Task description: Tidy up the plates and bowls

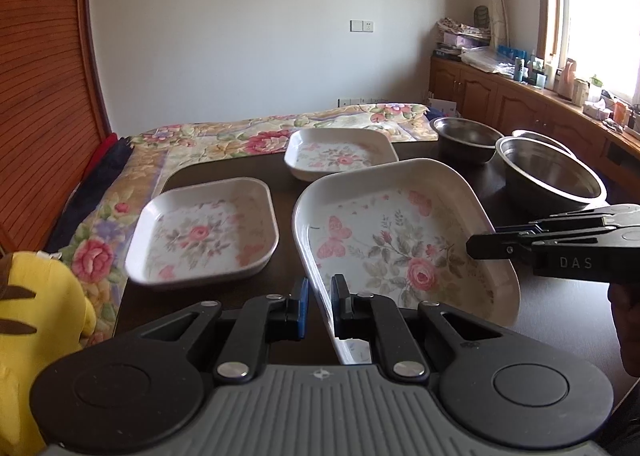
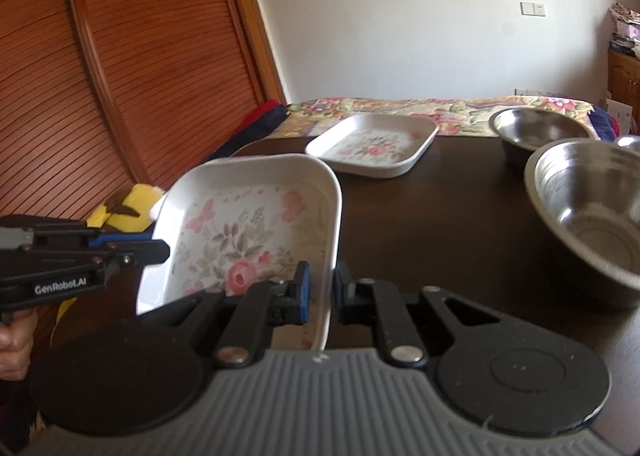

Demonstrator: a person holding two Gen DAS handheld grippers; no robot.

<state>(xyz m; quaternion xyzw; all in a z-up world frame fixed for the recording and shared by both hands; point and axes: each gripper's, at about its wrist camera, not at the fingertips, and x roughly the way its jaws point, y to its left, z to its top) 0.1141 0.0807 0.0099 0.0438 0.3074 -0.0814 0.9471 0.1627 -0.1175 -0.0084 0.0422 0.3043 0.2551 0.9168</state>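
Dark table [image 1: 552, 308]: floral plates [image 1: 204, 232], steel bowls [image 1: 552, 175].

Daylight floods in from the bright window [image 1: 592, 3] at the far right, blown out to pure white. The round stainless steel bowl [image 1: 554, 171] catches soft glare on its inner wall, and the dark brown wooden table [image 1: 560, 304] shows a pale sheen. Fisheye distortion bends the slatted orange wooden door [image 2: 120, 67]. The near white floral square plate [image 2: 256, 232] looks slightly blurred.

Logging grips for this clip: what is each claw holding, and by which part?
Both hold the nearest floral plate: left claw on its left rim, right claw on its right rim.
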